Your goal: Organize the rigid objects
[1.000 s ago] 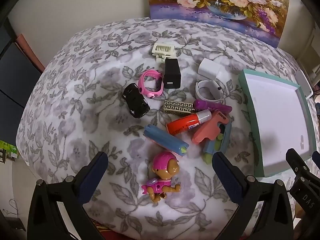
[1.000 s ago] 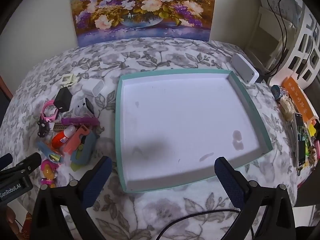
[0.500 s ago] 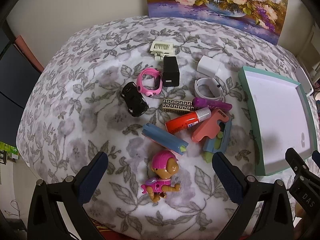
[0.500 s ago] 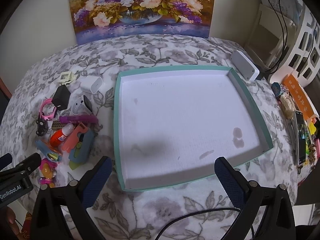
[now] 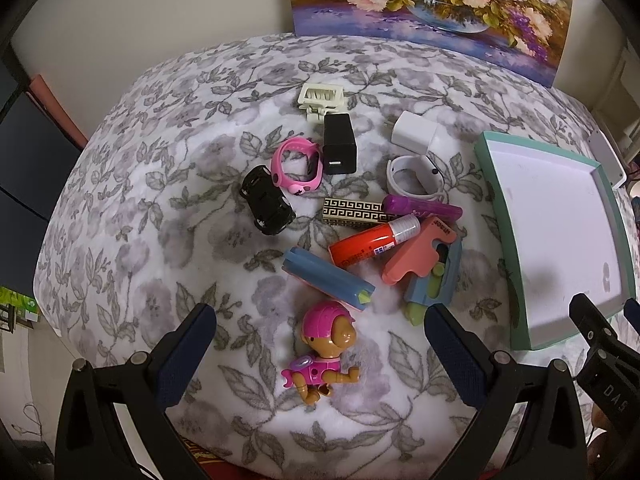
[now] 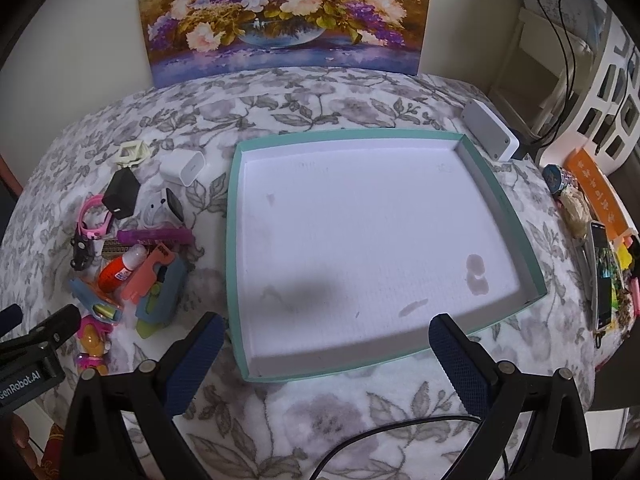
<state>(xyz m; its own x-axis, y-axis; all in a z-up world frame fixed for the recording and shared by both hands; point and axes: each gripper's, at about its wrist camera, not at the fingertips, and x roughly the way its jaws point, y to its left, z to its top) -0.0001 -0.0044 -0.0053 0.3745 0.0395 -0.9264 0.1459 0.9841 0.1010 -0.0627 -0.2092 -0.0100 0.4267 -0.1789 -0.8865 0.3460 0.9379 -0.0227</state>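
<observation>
Left gripper (image 5: 320, 344) hangs with its fingers spread wide and nothing between them, above the lower centre of the left wrist view. Directly between the finger pads lies a toy pup figure (image 5: 326, 350) in a pink helmet, on its back on the floral cloth (image 5: 160, 216). Above it, a blue tube (image 5: 326, 278) lies diagonally. Right of that, a red glue stick (image 5: 372, 246) rests against a salmon-pink and blue toy piece (image 5: 424, 264). A purple tube (image 5: 422, 209) and a black-and-gold patterned box (image 5: 352, 211) lie side by side just above the glue stick. A black toy car (image 5: 267, 200) sits at centre left, touching a pink watch (image 5: 298, 166). A black charger block (image 5: 339, 144), a cream hair clip (image 5: 321, 100), a white charger (image 5: 414, 132) and a white watch (image 5: 414, 176) occupy the upper part of the cluster. Right gripper (image 6: 324, 364) is likewise spread and holds nothing, poised at the lower centre of the right wrist view over the near edge of the teal tray (image 6: 234, 216). The tray's white floor carries a few faint stains; no object lies in it. The cluster sits just left of the tray in this view. A flower painting (image 6: 280, 16) stands at the top of the frame.
</observation>
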